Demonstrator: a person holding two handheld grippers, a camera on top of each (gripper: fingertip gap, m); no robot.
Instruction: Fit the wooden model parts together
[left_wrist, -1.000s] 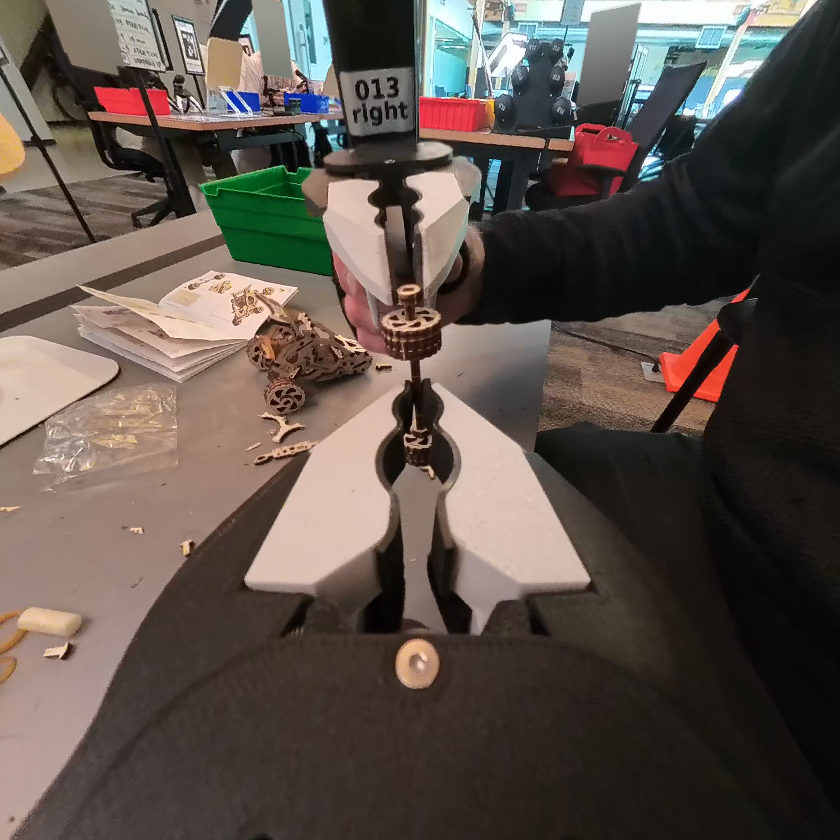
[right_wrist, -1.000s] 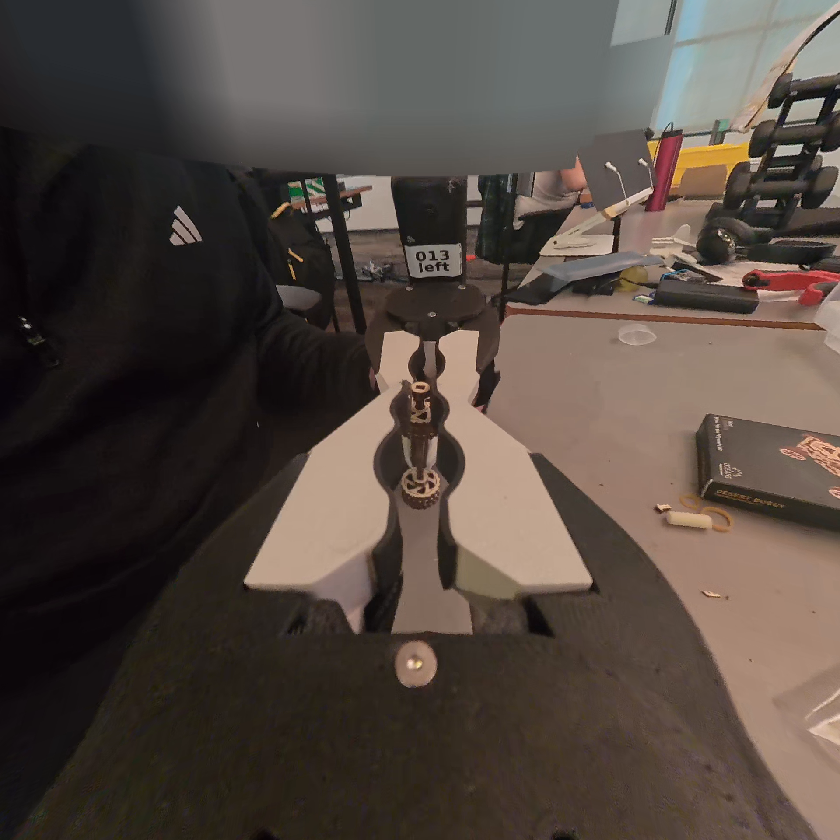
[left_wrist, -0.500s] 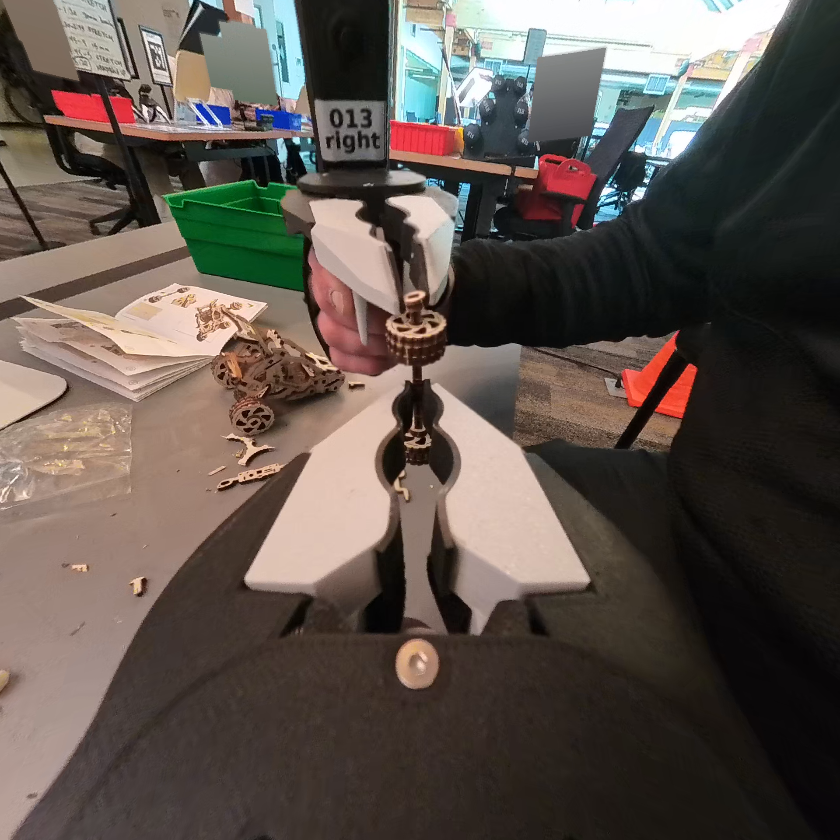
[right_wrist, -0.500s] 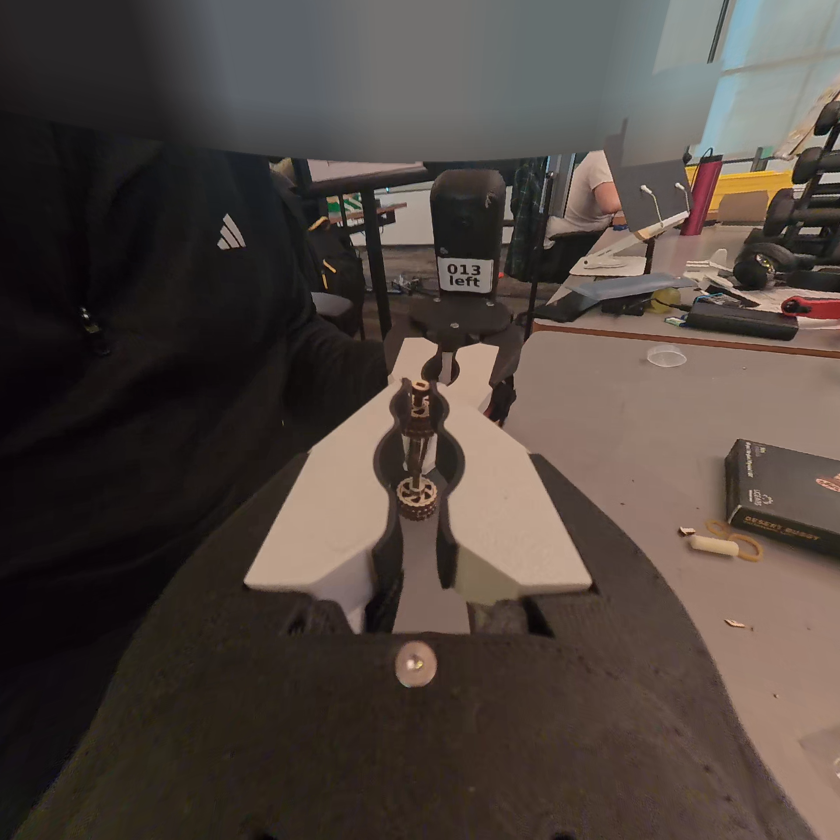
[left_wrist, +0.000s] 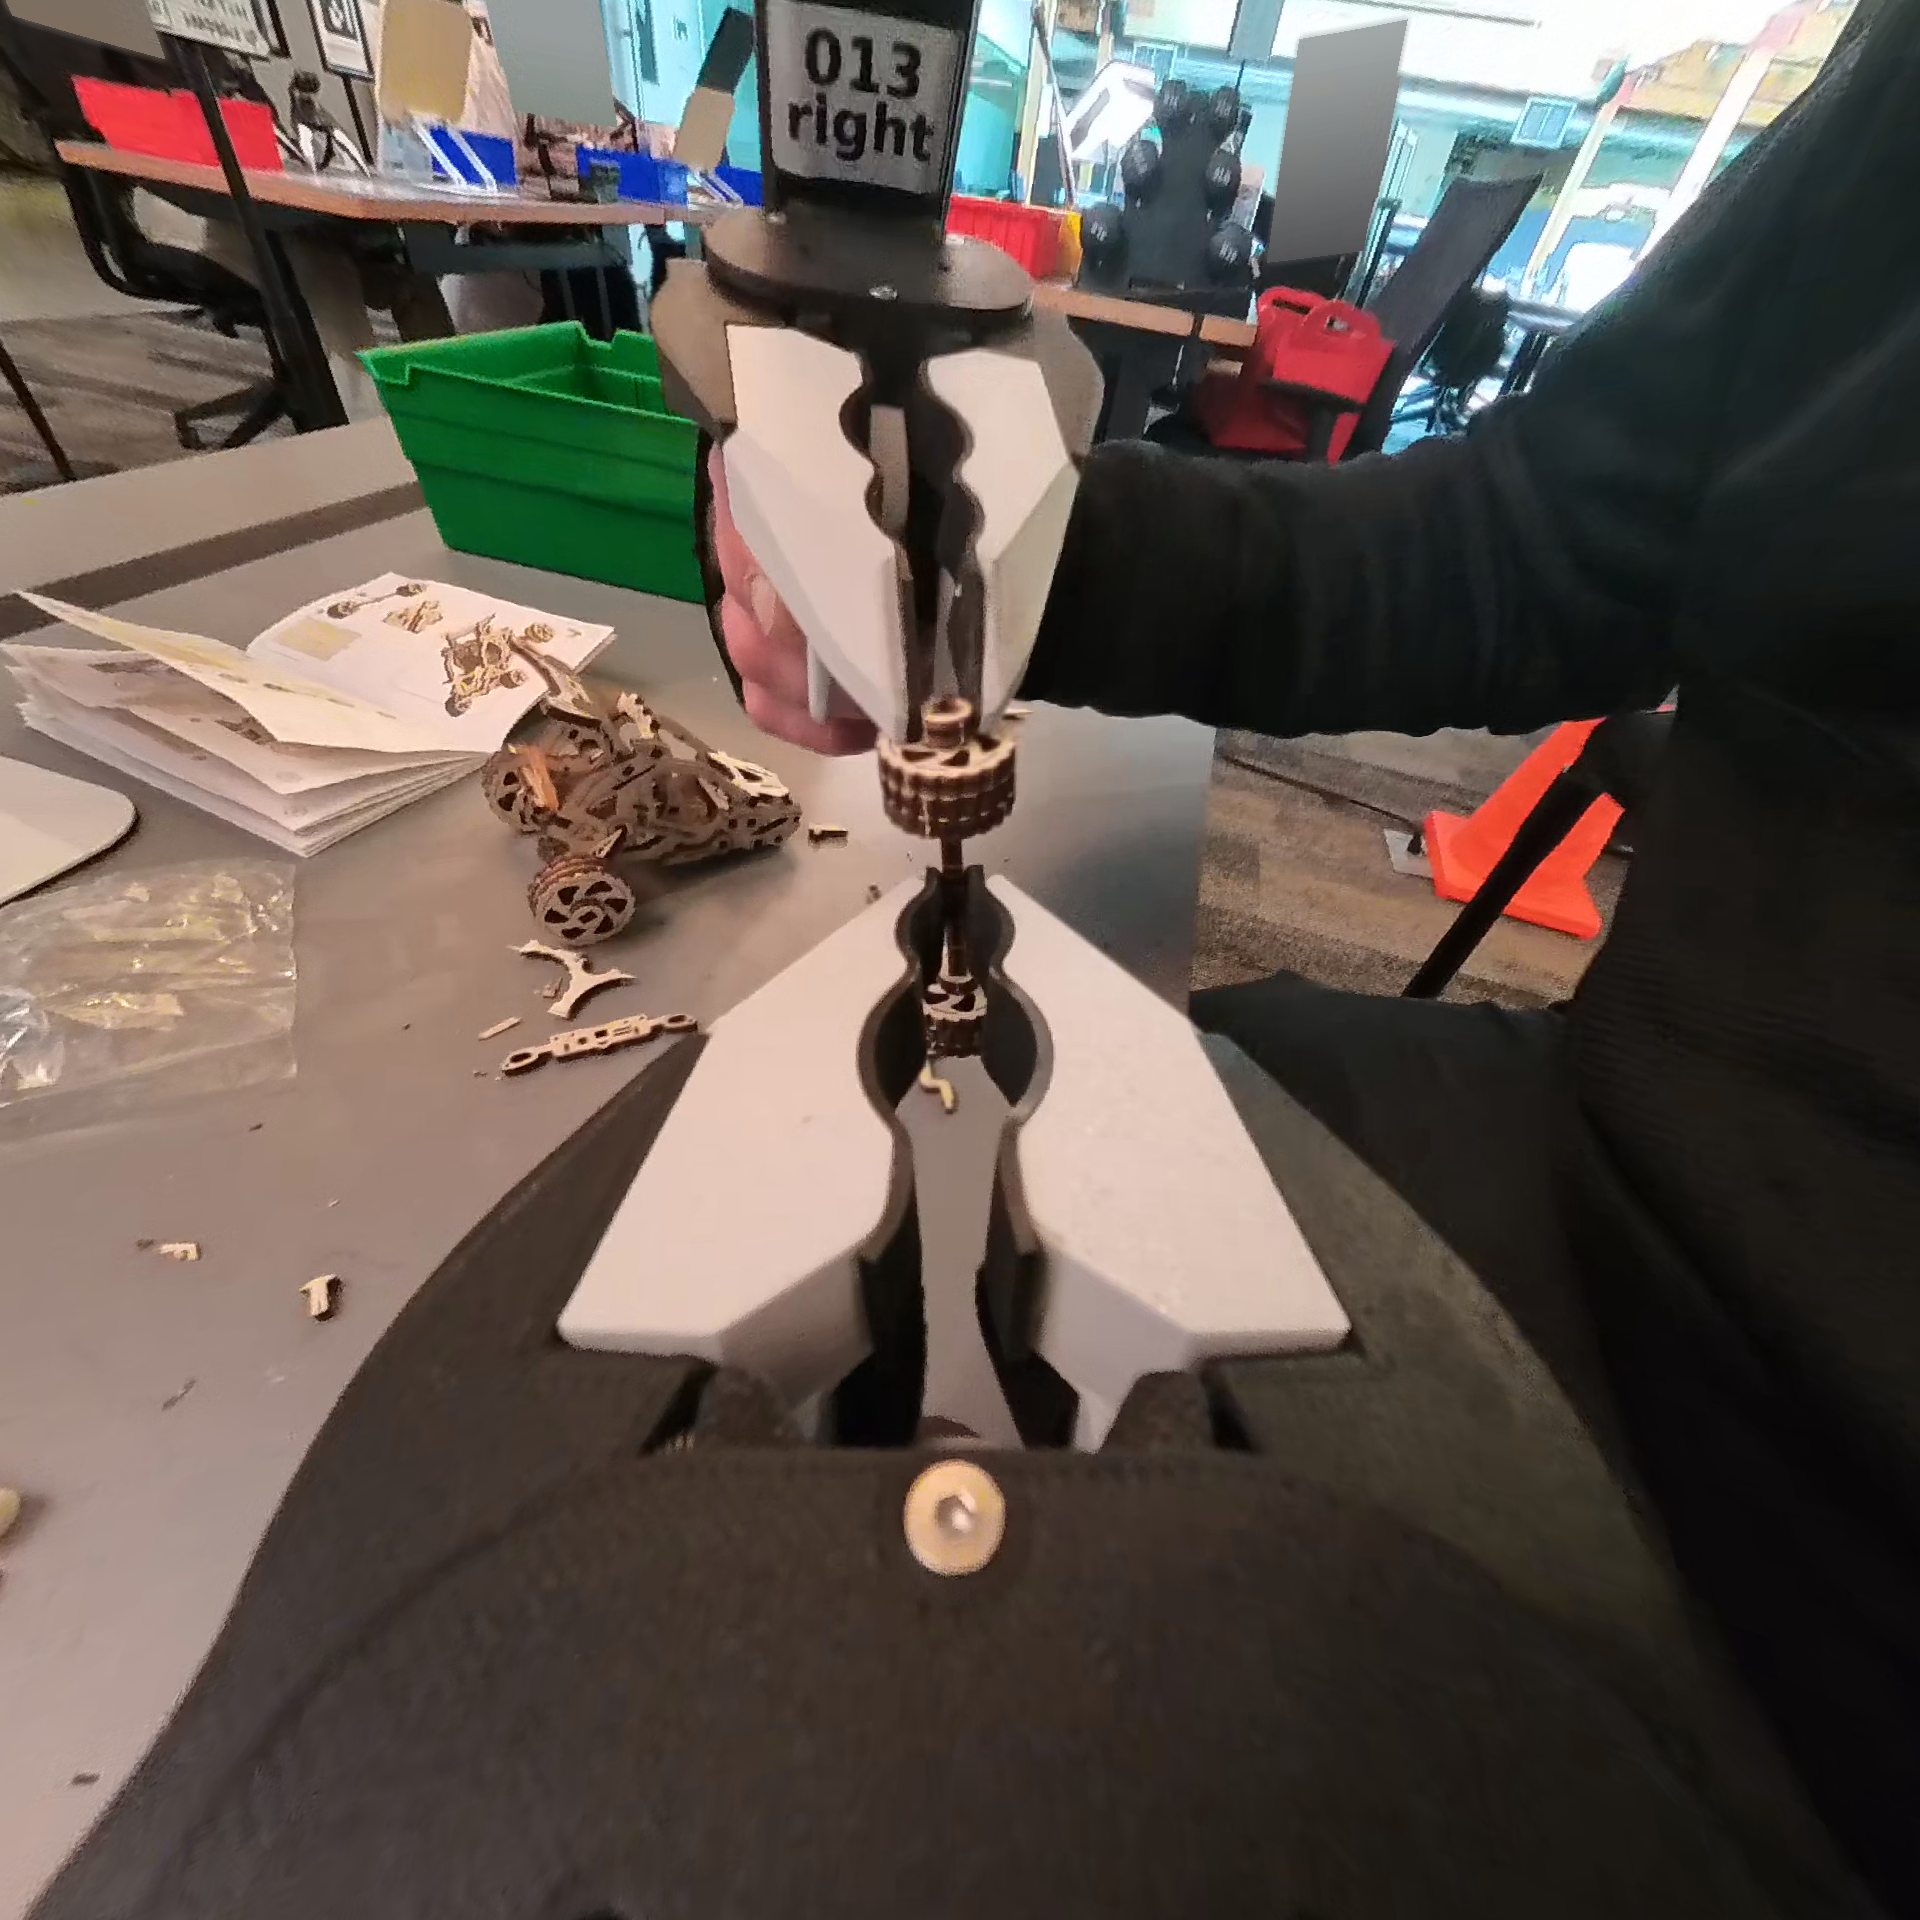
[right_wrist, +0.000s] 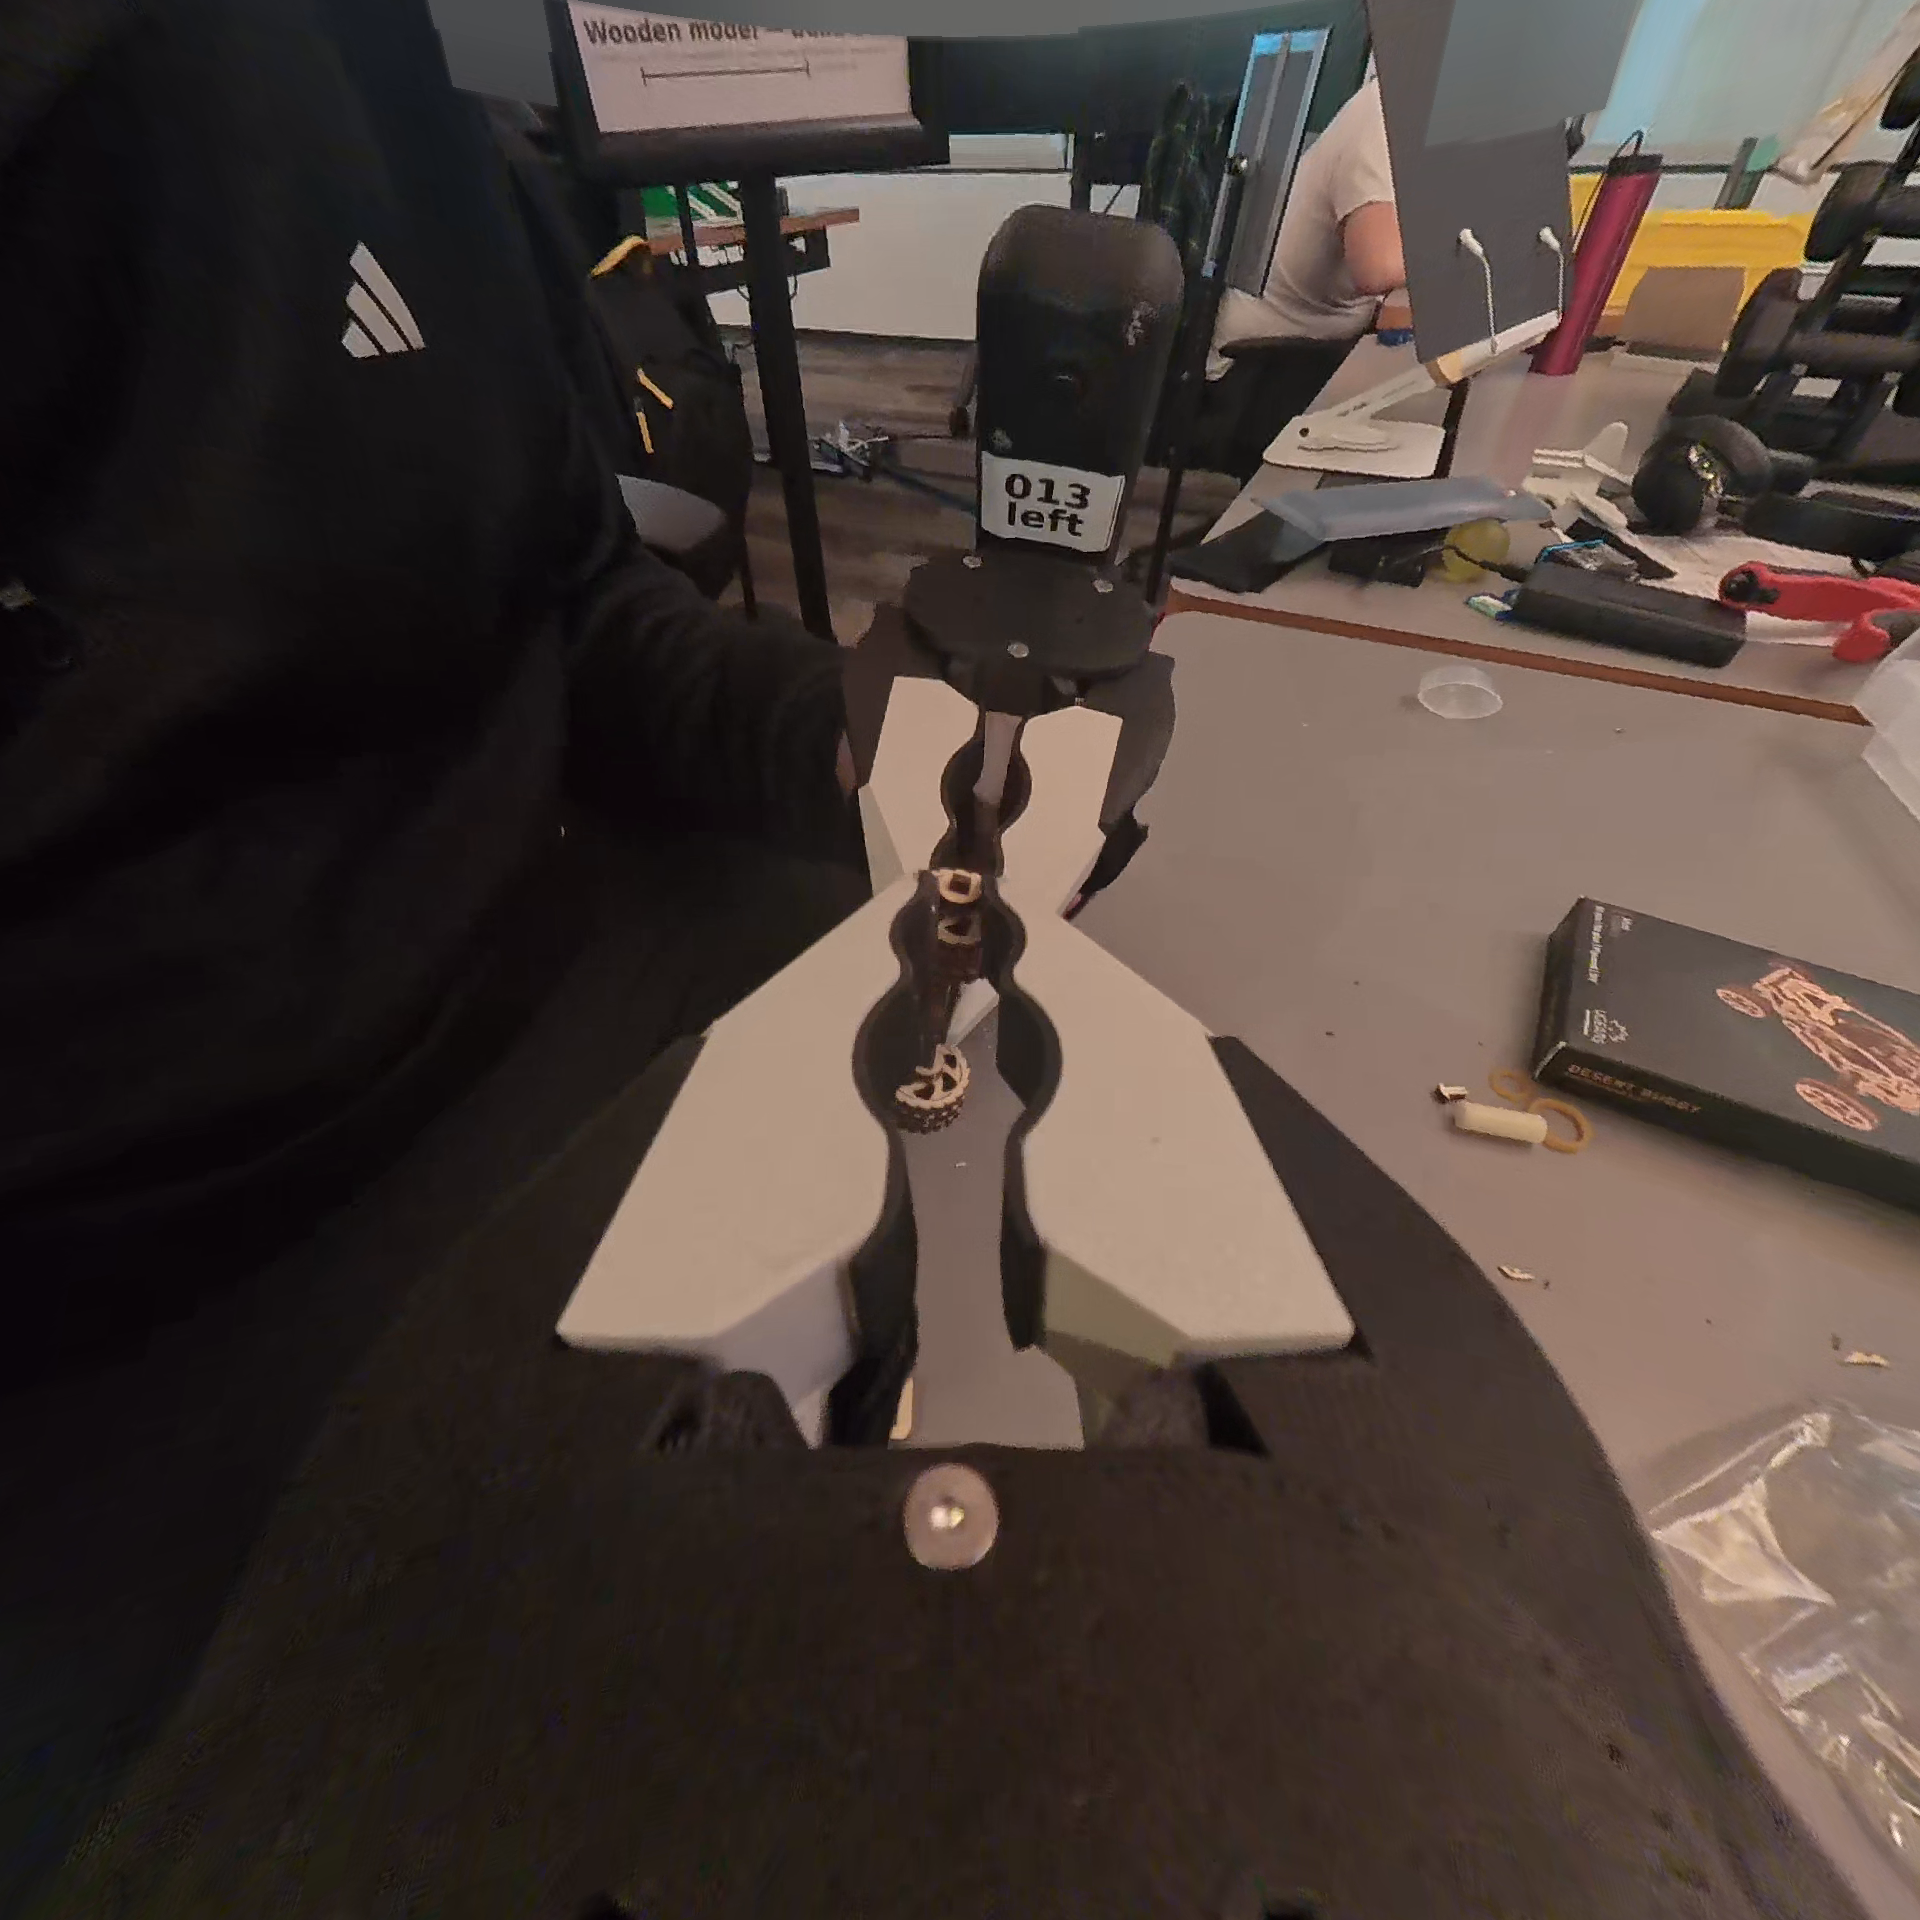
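A thin wooden axle (left_wrist: 952, 862) carries a large toothed wheel (left_wrist: 945, 781) at one end and a small gear (left_wrist: 956, 1013) at the other. It hangs in the air between both grippers, above the table edge. My left gripper (left_wrist: 951, 883) is shut on the shaft, with the small gear inside its jaws. My right gripper (left_wrist: 940, 707) comes from opposite and is shut on the wheel end. In the right wrist view the wheel (right_wrist: 933, 1086) sits between the right gripper's (right_wrist: 956, 894) fingers, the axle is tilted, and the left gripper (right_wrist: 982, 821) faces it.
A partly built wooden buggy (left_wrist: 634, 800) stands on the grey table (left_wrist: 364, 1195) beside an open booklet (left_wrist: 312, 686), loose wooden bits (left_wrist: 597, 1039), a plastic bag (left_wrist: 145, 966) and a green bin (left_wrist: 540, 447). A dark kit box (right_wrist: 1735, 1039) and rubber bands (right_wrist: 1558, 1122) lie to the right. From either gripper's tips it is about 20 centimetres to the partly built wooden buggy (left_wrist: 634, 800).
The two grippers have drawn closer and tilted against each other. The axle now sits slanted in the right wrist view. Both keep their hold.
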